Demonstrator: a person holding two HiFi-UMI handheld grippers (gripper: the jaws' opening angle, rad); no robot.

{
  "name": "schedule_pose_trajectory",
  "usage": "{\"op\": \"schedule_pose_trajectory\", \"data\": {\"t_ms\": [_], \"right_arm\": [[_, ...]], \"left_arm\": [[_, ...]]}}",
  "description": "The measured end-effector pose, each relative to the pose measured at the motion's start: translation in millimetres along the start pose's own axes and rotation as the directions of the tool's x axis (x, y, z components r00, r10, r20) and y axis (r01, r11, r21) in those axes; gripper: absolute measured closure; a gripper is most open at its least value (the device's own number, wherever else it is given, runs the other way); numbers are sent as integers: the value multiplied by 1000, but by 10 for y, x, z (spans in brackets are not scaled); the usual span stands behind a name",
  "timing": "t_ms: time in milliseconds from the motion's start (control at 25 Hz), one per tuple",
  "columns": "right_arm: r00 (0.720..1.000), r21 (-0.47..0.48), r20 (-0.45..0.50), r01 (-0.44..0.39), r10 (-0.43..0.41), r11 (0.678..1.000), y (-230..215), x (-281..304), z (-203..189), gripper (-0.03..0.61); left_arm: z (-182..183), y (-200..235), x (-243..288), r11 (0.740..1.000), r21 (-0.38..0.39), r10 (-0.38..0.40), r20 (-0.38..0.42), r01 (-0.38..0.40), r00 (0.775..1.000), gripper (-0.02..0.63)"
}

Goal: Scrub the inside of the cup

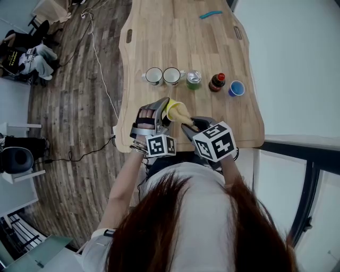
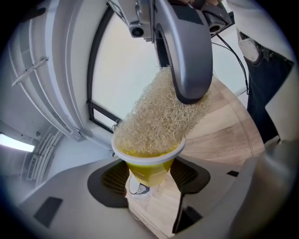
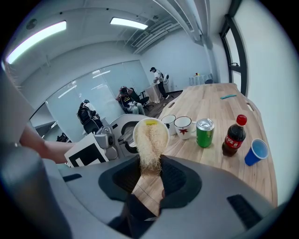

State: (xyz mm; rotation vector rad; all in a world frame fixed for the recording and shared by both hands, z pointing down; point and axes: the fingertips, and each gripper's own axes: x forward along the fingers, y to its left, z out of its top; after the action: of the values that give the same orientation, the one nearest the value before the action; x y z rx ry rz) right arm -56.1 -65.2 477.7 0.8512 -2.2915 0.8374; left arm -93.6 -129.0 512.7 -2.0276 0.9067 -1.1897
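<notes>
A yellow cup point(image 1: 173, 108) with a white rim is held tilted over the near edge of the table, its mouth turned toward my right gripper. My left gripper point(image 1: 159, 115) is shut on it; in the left gripper view the cup's body point(image 2: 147, 169) sits between the pads of the left gripper point(image 2: 148, 181). A pale fibrous scrubber point(image 2: 156, 119) fills the cup's mouth. My right gripper point(image 3: 150, 175) is shut on the scrubber's near end point(image 3: 150, 151), and the far end reaches inside the cup point(image 3: 150, 123). The cup's bottom is hidden.
On the wooden table point(image 1: 175, 37) beyond my hands stand, in a row, two white mugs point(image 1: 154, 76) point(image 1: 171, 76), a green can point(image 1: 193, 79), a cola bottle point(image 1: 217, 82) and a blue cup point(image 1: 236, 88). A teal item point(image 1: 210, 14) lies far back. People sit at the room's far side.
</notes>
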Motion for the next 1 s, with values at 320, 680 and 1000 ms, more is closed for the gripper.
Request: {"op": "schedule_pose_trajectory", "data": {"t_ms": [320,680,1000], "right_arm": [[999,40,-37,12,-10,999,-38,25,-47,448],[997,116,-81,-4,14,993,-80,78,-90,448],[995,140,-96,-21,35,990,-59,129,-54,448]], "left_arm": [[45,-18,35,995,102,13,3,-13,1000,333],[91,-32,75,978,207,33,11,-35,999,333],[95,16,47,962,264,68,24,-72,997,334]]}}
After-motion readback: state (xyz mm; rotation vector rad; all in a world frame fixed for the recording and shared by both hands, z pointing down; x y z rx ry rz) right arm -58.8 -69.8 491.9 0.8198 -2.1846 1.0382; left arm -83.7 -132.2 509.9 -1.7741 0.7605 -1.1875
